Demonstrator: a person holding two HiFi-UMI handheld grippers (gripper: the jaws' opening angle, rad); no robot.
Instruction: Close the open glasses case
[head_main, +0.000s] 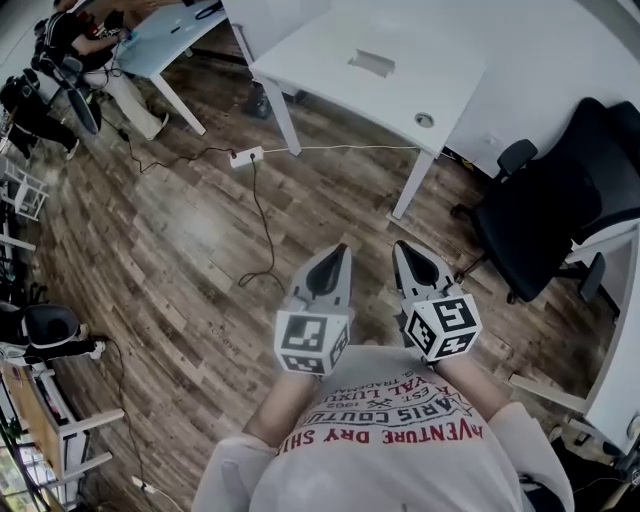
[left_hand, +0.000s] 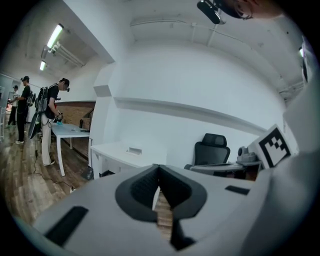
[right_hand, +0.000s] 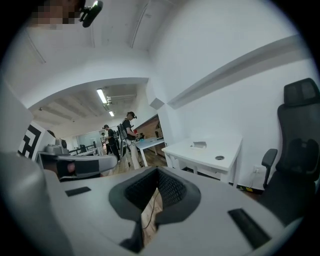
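Fingers of left gripper (head_main: 342, 250) and right gripper (head_main: 399, 247) meet empty, well apart from the grey case (head_main: 372, 63) on the table (head_main: 320, 45).

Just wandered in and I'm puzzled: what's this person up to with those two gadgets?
A person stands on the wooden floor, holding the left tongs and right tongs close to the chest, both shut and empty. Nothing is being handled yet. A white desk stands ahead with a small grey object on it, too small to identify, and a black office chair is to the right. No glasses case can be made out.
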